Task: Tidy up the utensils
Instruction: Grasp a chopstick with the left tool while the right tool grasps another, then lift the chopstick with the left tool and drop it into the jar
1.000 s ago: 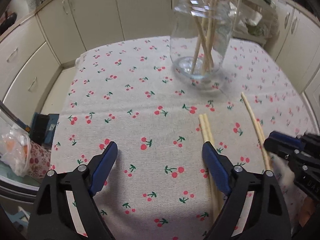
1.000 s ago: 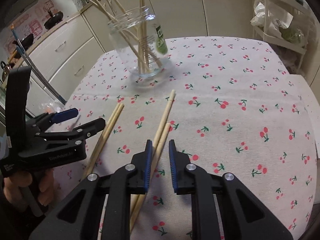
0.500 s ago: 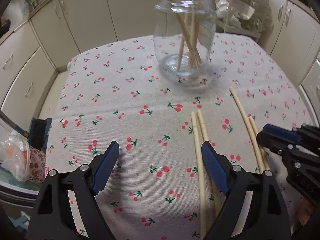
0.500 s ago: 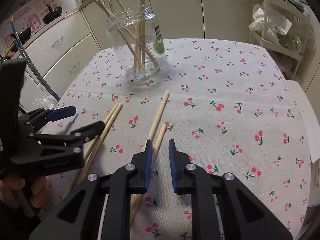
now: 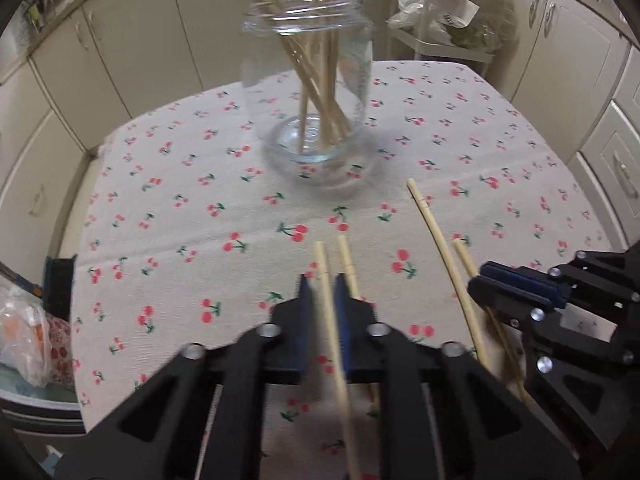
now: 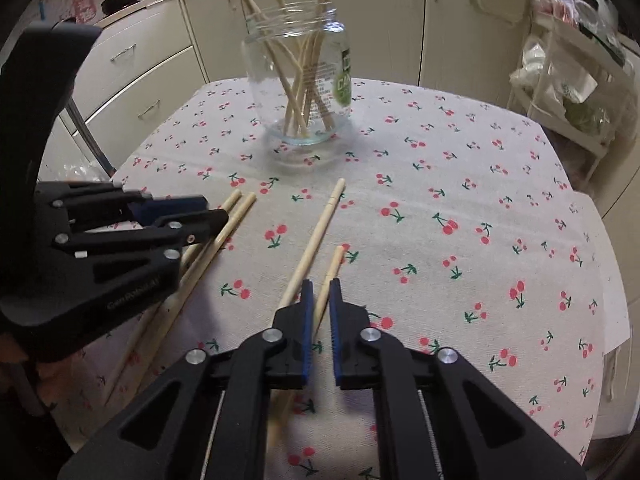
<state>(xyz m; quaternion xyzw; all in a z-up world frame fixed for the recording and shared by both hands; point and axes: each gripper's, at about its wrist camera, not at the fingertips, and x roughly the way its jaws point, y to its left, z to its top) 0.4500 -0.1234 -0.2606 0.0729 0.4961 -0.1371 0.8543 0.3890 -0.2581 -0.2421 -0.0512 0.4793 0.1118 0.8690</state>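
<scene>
**Left wrist view: both claws clamp chopsticks on the cherry-print cloth**

Left wrist view, nearest first: the left claw (image 5: pixel 320 292), black with blue pads, has its jaws drawn together on a pale wooden chopstick (image 5: pixel 325 280) that runs between them and lies flat on the surface. A second pale chopstick (image 5: pixel 346 262) lies just beside it on the right, its shaft passing under the right finger. Further right, the right claw (image 5: pixel 516 284) enters from the edge of the frame, low over two more chopsticks, a long one (image 5: pixel 436 232) and a shorter one (image 5: pixel 464 256) next to it.

Right wrist view gives the same scene from the other side. The right claw (image 6: pixel 319 292) has its blue pads closed to a narrow gap with the shorter pale chopstick (image 6: pixel 334 264) running between them; whether the pads actually press on it is hard to tell here. The longer chopstick (image 6: pixel 320 228) lies touching the outside of its left finger. To the left, the left claw (image 6: pixel 188 216) sits on the pair of chopsticks (image 6: pixel 236 212) there, with a hand partly seen at the frame's lower left corner.

The surface is covered by a beige cloth with red cherries (image 5: pixel 180 240).

Beyond the loose chopsticks, near the far edge of the cloth, stands an upright clear glass jar (image 5: pixel 308 92) holding several more chopsticks that lean against its rim. In the right wrist view the jar (image 6: pixel 298 80) shows a green label on its right side. Cream cabinet doors (image 5: pixel 120 48) close the background.
</scene>
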